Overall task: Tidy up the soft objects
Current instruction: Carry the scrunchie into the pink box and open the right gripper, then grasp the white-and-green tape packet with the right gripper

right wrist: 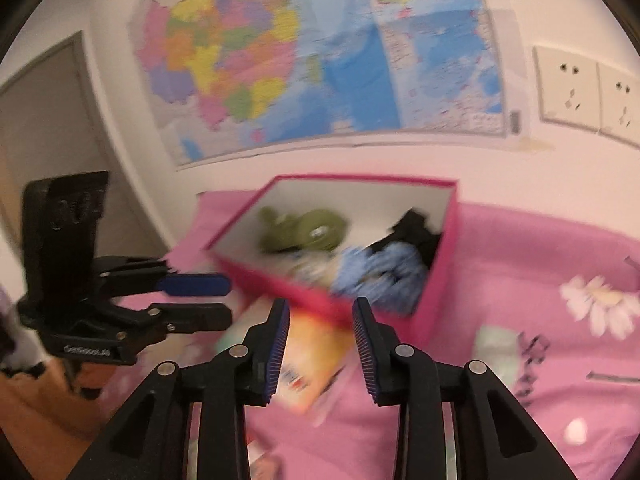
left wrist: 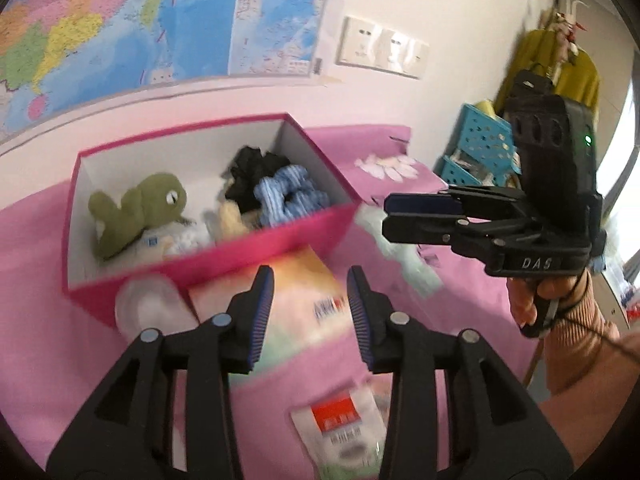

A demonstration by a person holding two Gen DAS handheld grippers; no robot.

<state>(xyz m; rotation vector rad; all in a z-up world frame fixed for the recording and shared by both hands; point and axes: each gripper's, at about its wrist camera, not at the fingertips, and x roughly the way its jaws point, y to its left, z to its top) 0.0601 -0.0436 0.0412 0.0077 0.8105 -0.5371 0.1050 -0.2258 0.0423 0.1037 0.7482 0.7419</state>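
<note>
An open pink box (left wrist: 280, 236) (right wrist: 436, 280) stands on the pink bedspread. Inside lie a green plush toy (left wrist: 140, 208) (right wrist: 304, 230), a blue knit item (left wrist: 288, 196) (right wrist: 376, 276), a black cloth (left wrist: 252, 172) (right wrist: 412, 232) and other small soft items. My left gripper (left wrist: 310, 308) (right wrist: 228, 300) is open and empty above an orange-and-green soft pack (left wrist: 296, 304) (right wrist: 312, 356) in front of the box. My right gripper (right wrist: 320, 340) (left wrist: 386, 216) is open and empty, right of the box. A pale green cloth (left wrist: 400, 248) (right wrist: 500, 348) lies on the bed.
A white packet with a red label (left wrist: 344, 428) lies near me. A clear round lid (left wrist: 148, 308) sits by the box's front left corner. A blue crate (left wrist: 480, 148) and yellow garment (left wrist: 560, 64) stand at right. A map (right wrist: 320, 52) and sockets (right wrist: 592, 92) are on the wall.
</note>
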